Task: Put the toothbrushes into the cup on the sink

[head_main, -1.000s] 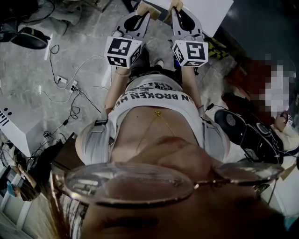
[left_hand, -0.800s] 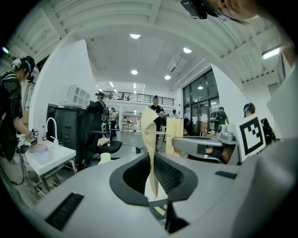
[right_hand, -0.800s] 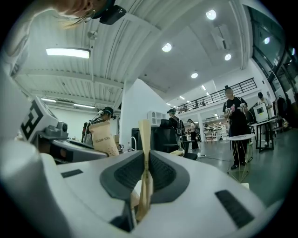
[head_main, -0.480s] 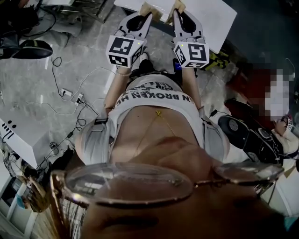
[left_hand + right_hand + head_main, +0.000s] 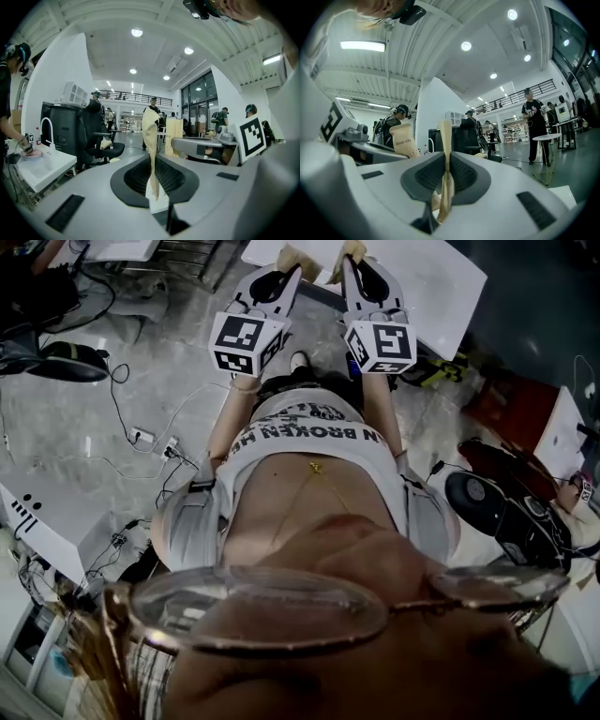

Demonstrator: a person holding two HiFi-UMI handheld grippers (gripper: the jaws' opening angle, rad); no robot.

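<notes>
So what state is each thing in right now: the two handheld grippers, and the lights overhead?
left gripper: jaws shut, pads pressed together, nothing between them.
right gripper: jaws shut, pads pressed together, nothing between them.
ceiling lights: on.

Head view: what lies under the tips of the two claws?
A white tabletop shows below the shut, empty left claw and right claw. The patch beneath their tips is covered, so anything there cannot be seen.
</notes>
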